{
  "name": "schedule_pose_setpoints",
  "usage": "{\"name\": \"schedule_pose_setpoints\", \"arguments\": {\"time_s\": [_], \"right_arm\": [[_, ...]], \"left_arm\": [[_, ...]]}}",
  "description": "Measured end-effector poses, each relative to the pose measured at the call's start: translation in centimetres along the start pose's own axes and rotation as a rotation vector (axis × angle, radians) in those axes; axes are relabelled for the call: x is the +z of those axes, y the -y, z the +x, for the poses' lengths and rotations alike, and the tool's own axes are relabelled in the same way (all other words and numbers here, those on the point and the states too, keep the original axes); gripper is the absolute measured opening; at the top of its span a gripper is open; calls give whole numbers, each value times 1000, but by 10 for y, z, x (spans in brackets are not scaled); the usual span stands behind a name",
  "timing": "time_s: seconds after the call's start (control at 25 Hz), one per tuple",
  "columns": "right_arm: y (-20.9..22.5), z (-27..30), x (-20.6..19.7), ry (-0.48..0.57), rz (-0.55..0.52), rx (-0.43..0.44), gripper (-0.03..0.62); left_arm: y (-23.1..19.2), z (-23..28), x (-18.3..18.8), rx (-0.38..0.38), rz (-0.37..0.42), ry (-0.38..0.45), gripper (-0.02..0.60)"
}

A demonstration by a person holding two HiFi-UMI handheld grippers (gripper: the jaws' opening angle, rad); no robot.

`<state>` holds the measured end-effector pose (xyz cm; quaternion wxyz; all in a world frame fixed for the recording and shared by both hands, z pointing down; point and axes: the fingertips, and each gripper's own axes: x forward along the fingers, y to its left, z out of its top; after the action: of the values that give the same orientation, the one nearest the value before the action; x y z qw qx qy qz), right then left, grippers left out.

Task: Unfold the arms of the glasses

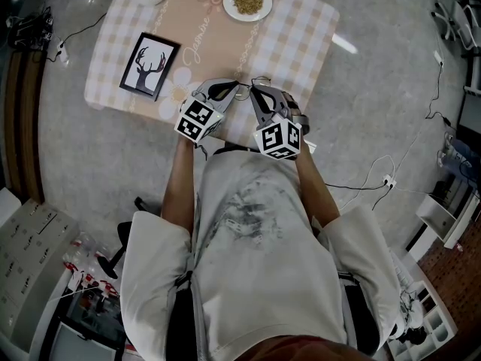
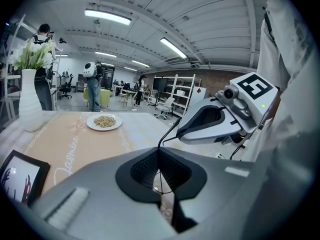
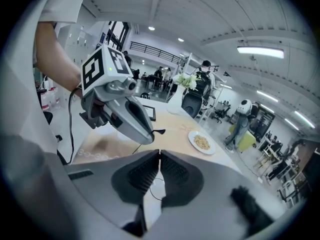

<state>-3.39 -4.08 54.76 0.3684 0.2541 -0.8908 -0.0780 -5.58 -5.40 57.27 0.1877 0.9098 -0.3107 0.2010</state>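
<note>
The left hand-held gripper (image 2: 159, 158) and right hand-held gripper (image 3: 159, 157) both clamp the wire glasses (image 2: 169, 132) over the desk's (image 1: 294, 45) near edge.

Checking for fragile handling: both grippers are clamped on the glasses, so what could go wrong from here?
1. The glasses are thin wire, pinched by both the left gripper and the right gripper. Pulling too hard could bend the frame or strain a hinge.
2. They are held near the table's front edge, so a slip might drop them to the floor.

Bright ceiling strip lights (image 2: 107, 16) overhead, fisheye edges warped and dark.
</note>
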Motion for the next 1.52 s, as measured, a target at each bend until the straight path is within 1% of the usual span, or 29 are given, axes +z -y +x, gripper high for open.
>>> {"name": "schedule_pose_setpoints", "arguments": {"time_s": [0.28, 0.8, 1.52], "right_arm": [[16, -7, -2, 2, 32, -51, 21], [40, -21, -9, -8, 90, -130, 21], [58, -31, -23, -25, 147, -188, 22]], "left_arm": [[-1, -1, -2, 6, 1, -5, 9], [-3, -3, -7, 44, 6, -14, 9], [-11, -6, -10, 102, 10, -16, 9]]}}
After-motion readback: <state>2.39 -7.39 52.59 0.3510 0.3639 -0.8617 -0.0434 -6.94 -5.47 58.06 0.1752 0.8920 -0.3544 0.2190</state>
